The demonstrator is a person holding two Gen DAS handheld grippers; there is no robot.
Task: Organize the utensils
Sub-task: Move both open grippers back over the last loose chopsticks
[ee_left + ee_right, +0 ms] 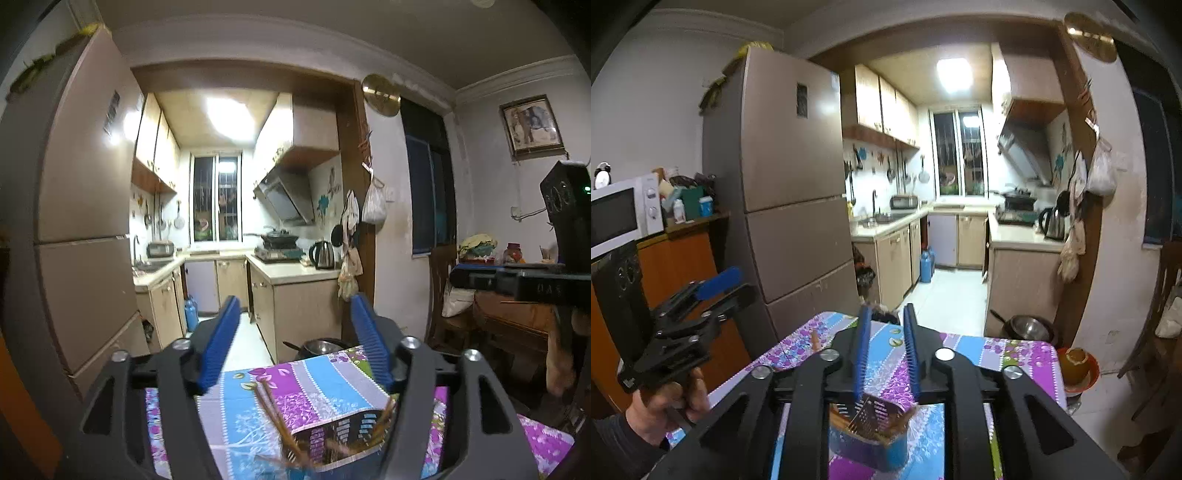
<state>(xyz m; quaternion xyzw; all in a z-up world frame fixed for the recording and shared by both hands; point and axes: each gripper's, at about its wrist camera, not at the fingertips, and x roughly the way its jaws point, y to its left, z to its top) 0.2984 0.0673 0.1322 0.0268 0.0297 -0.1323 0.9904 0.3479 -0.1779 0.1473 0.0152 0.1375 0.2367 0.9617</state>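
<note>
Left gripper (291,306) jaws open, empty; right gripper (886,314) jaws slightly parted, empty. Chopsticks (275,413) stand in the holder (868,439) at 6 o'clock on the tablecloth (317,384).

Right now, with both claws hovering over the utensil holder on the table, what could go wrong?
1. The chopsticks lean out of the holder at a slant; a claw passing low could catch them and tip it.
2. The holder sits just under the right claw, hidden behind its fingers, so a blind drop might knock it.
3. The left claw is open with nothing between its fingers; check that nothing slid onto the tablecloth.
</note>
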